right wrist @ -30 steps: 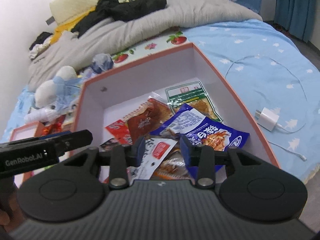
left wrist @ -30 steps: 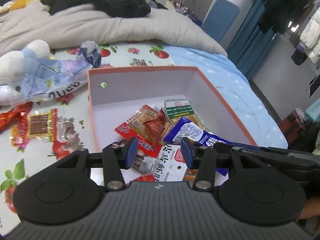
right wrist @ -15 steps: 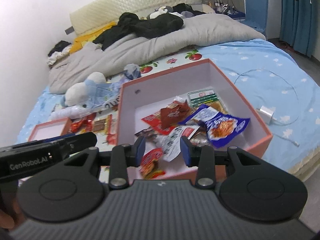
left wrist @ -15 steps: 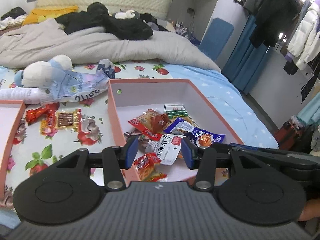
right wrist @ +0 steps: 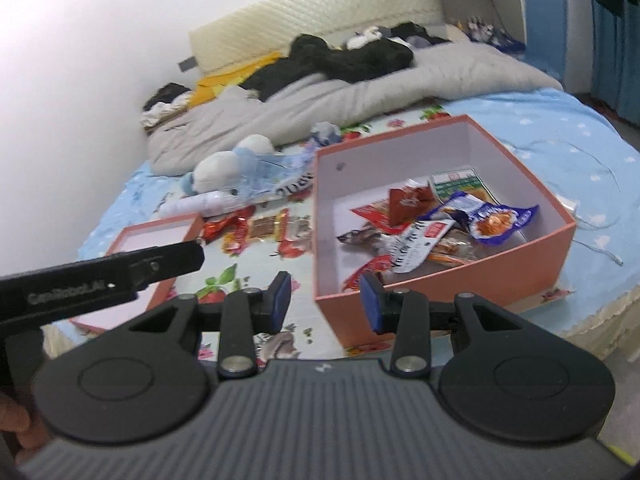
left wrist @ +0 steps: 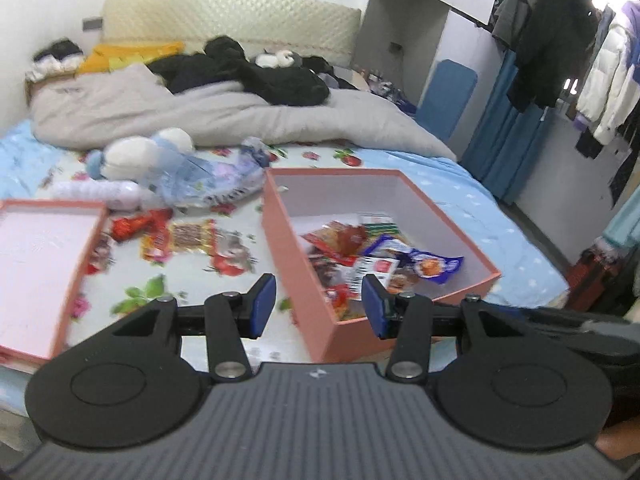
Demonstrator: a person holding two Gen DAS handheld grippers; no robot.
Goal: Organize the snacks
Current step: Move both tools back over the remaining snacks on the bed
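Note:
A pink box sits on the bed and holds several snack packets, among them a blue one and a white one. Red and brown snack packets lie loose on the sheet left of the box. My left gripper is open and empty, held back from the box's near corner. My right gripper is open and empty, also back from the box's near edge. The left gripper's side shows in the right wrist view.
The pink box lid lies open side up at the left. A plush toy and a plastic bag lie behind the loose snacks. A grey duvet covers the bed's far half. A charger cable lies right of the box.
Both grippers have pulled back and up from over the box, so the whole box, the lid and the loose snacks now show. Both stay open and empty.

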